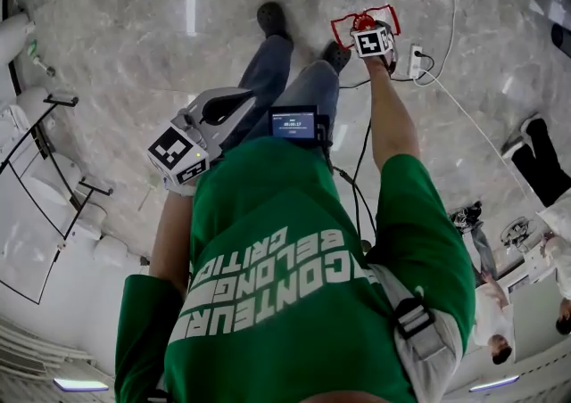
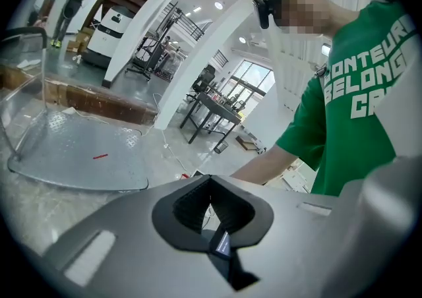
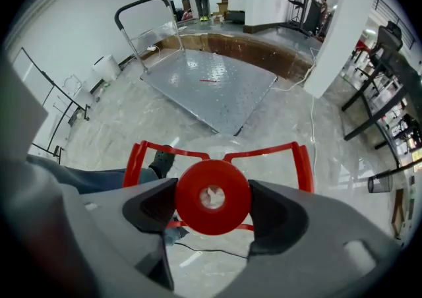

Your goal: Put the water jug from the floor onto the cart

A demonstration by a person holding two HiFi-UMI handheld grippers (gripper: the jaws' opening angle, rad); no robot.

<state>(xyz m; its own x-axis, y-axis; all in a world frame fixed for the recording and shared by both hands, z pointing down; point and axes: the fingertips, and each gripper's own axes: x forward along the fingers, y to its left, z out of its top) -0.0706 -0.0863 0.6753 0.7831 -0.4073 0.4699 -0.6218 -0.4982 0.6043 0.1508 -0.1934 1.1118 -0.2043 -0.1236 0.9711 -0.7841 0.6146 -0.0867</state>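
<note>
Nothing lifted yet: my right gripper (image 3: 212, 199) stands spread around the red cap of the clear plastic water jug (image 3: 217, 144), which sits on the floor. The flat grey metal cart (image 3: 217, 89) lies at 12 o'clock. My left gripper (image 2: 210, 188) is pressed together, empty.

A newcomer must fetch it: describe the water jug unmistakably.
On the marble floor, near the flat metal cart, stands the clear water jug, under the right gripper. Nothing else there has its red cap and red carrying frame.
</note>
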